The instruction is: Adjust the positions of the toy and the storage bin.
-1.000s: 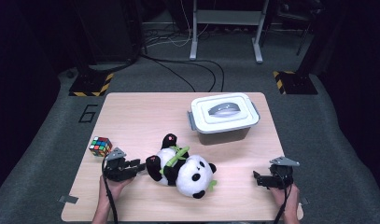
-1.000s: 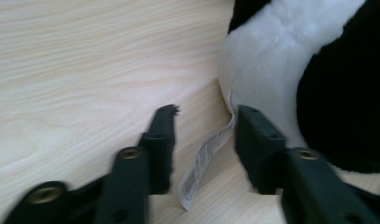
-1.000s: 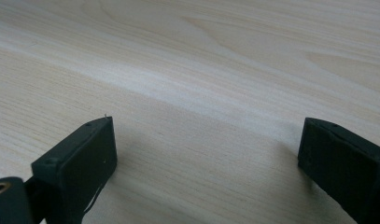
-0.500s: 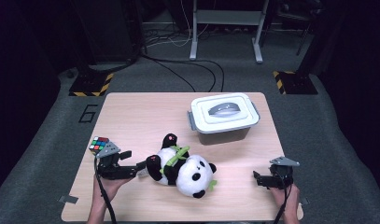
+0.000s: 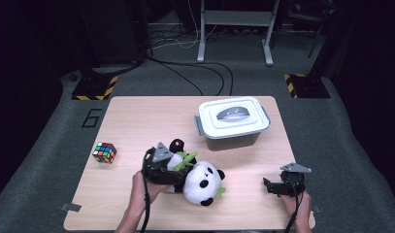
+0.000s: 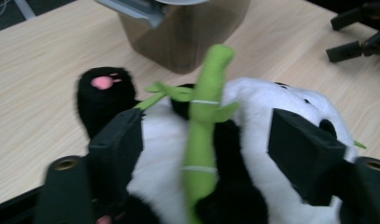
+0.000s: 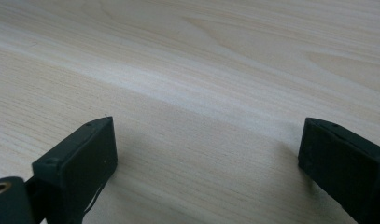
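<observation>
Two black jaws of the left claw (image 6: 206, 154) had moved in from the table's left edge onto the toy panda (image 5: 197, 177) and had just been closing; they straddled its belly and green bamboo stick (image 6: 204, 126), touching the plush, firmness unclear. A grasp looked under way. The panda lay near the front edge, before the lidded box (image 5: 232, 121). The right claw (image 7: 206, 154) gaped empty over bare wood.

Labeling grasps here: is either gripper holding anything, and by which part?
The left gripper straddles the panda plush at its belly; a firm grip cannot be told. The right gripper holds nothing.
</observation>
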### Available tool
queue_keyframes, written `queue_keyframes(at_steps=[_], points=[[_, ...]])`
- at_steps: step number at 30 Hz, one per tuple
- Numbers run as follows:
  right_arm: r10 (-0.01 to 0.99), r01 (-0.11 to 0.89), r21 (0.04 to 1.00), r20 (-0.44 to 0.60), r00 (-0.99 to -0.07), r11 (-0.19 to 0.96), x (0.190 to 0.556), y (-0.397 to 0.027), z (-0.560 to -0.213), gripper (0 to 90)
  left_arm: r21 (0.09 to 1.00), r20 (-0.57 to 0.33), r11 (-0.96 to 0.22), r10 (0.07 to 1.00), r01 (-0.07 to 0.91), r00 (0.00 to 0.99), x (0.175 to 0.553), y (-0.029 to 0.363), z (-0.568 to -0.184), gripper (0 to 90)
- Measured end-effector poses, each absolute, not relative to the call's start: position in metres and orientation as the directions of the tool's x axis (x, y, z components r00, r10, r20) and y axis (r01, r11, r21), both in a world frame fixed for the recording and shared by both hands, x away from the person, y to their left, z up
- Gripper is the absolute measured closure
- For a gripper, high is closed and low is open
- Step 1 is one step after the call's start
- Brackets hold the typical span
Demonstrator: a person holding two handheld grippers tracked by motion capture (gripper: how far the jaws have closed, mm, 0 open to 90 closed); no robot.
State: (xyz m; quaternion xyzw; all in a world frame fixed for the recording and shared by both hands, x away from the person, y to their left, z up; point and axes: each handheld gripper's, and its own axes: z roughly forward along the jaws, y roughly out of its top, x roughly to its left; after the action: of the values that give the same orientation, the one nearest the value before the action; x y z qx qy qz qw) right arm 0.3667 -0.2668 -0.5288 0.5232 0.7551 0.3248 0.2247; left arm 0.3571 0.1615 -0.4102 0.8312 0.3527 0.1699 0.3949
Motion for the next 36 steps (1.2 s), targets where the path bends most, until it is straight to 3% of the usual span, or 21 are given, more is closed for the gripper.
queue_keyframes(at_steps=[4, 8, 10, 20, 36], points=[[0.936, 0.644, 0.726, -0.001, -0.351, 0.242, 0.367, -0.267, -0.529, 3.8, 0.742, 0.015, -0.443, 0.762, 0.504, 0.648, 0.365, 0.152, -0.428, 48.4], [0.936, 0.644, 0.726, -0.001, -0.351, 0.242, 0.367, -0.267, -0.529, 3.8, 0.749, 0.064, -0.463, 0.762, 0.474, 0.644, 0.364, 0.156, -0.436, 69.9], [0.936, 0.644, 0.726, 0.0, -0.351, 0.242, 0.367, -0.267, -0.529, 3.8, 0.753, 0.079, -0.475, 0.751, 0.455, 0.655, 0.363, 0.157, -0.437, 74.2], [0.936, 0.644, 0.726, -0.001, -0.351, 0.242, 0.367, -0.267, -0.529, 3.8, 0.79, 0.033, -0.468, 0.679, 0.397, 0.734, 0.371, 0.187, -0.43, 76.6], [0.937, 0.644, 0.726, -0.002, -0.349, 0.242, 0.367, -0.267, -0.529, 3.9, 0.808, 0.007, -0.446, 0.66, 0.385, 0.751, 0.408, 0.255, -0.42, 76.6]])
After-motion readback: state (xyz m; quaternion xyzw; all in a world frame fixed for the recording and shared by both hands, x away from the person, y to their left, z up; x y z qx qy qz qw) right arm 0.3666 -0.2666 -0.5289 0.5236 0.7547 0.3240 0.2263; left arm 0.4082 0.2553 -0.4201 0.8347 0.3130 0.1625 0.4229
